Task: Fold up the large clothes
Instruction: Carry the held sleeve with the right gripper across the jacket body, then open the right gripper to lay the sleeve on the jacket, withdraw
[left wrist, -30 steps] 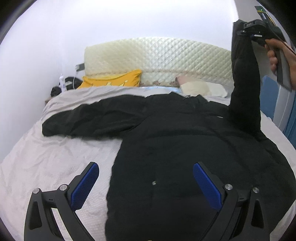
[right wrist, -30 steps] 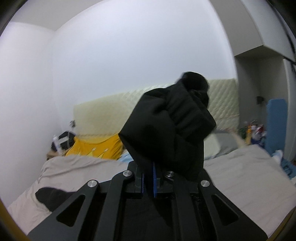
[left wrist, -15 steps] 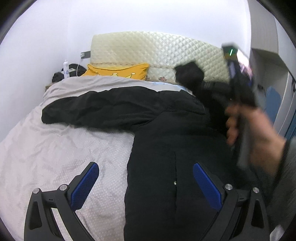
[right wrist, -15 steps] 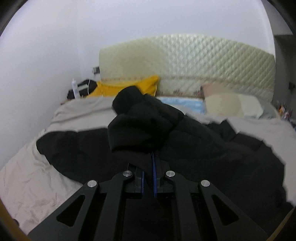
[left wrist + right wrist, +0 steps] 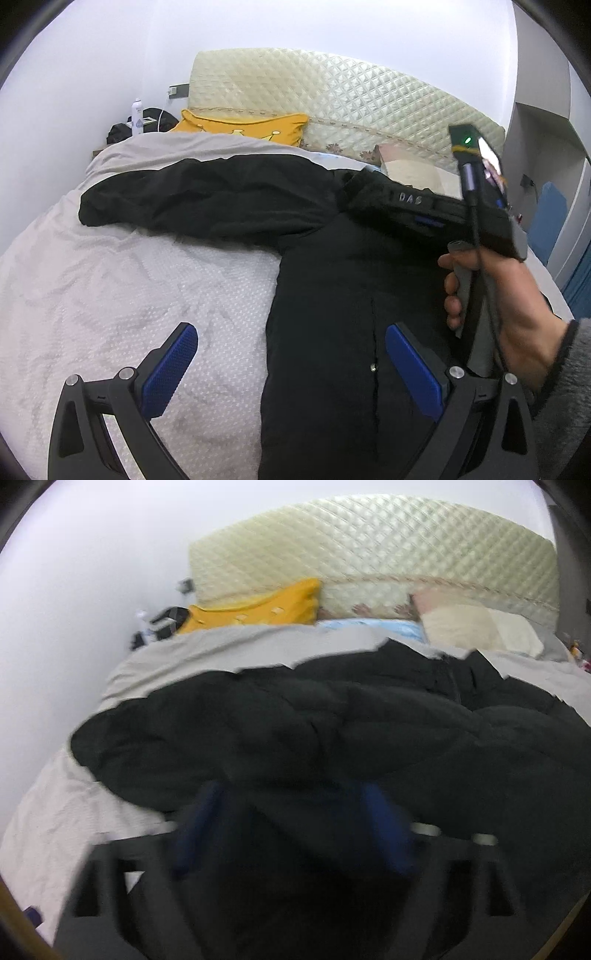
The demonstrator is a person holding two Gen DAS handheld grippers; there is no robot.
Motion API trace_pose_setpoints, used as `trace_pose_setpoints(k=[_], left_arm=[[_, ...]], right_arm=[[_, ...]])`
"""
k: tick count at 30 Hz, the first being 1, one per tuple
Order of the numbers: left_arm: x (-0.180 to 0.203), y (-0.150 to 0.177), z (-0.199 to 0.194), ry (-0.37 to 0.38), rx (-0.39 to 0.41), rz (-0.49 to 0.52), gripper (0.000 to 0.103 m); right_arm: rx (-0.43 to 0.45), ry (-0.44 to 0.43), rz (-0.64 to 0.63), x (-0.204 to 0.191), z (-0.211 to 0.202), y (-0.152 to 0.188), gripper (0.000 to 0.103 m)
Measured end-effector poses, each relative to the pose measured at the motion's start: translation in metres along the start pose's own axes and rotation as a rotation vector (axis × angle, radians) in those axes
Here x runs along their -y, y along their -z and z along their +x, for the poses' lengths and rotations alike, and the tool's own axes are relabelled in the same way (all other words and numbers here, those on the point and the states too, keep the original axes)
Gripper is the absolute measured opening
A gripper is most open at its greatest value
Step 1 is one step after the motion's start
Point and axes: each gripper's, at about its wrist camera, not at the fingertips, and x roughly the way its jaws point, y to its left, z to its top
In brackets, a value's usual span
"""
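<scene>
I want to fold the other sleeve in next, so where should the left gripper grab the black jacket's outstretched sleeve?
Grip the sleeve at its cuff end, approaching from the bed's left edge: it lies flat, stretched sideways, with the cuff free.

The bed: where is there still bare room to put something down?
Bare grey bedspread lies left of the black coat, below its spread sleeve. Another strip runs between sleeve and yellow pillow. The right side is crowded with coat.

We see the right gripper only as a blur; the coat runs past the bottom edge.
</scene>
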Motion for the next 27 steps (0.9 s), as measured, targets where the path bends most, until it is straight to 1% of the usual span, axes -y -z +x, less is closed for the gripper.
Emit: trace_pose_setpoints(k=[3,7,11,13,15,17,19,22,25,27], left_arm=[[0.002,0.001,-0.004,0.009,0.001,0.004,0.103],[0.004,0.003,-0.016,0.025,0.013,0.009,0.103],[0.01,0.005,-0.028,0.044,0.028,0.014,0.103],[0.016,0.007,-0.035,0.055,0.041,0.044,0.103],[0.02,0.009,-0.042,0.055,0.051,0.066,0.103],[0.023,0.01,-0.048,0.063,0.051,0.064,0.103],[0.028,0.011,-0.057,0.078,0.061,0.062,0.103],[0.04,0.014,-0.07,0.07,0.084,0.084,0.103],[0.048,0.018,-0.082,0.076,0.11,0.095,0.103],[0.05,0.021,-0.087,0.087,0.113,0.09,0.103]], right_arm=[[0.023,0.001,-0.03,-0.009,-0.021,0.0,0.086],[0.062,-0.002,0.002,-0.003,-0.057,0.001,0.086],[0.085,0.034,-0.025,0.0,-0.1,0.01,0.086],[0.094,0.044,-0.035,0.002,-0.124,0.016,0.086],[0.107,0.051,-0.034,0.007,-0.151,0.023,0.086],[0.126,0.059,-0.035,0.012,-0.178,0.031,0.086],[0.149,0.083,-0.052,0.016,-0.208,0.043,0.086],[0.179,0.121,-0.08,0.021,-0.246,0.059,0.086],[0.196,0.129,-0.063,0.03,-0.285,0.077,0.086],[0.206,0.146,-0.048,0.037,-0.313,0.09,0.086]])
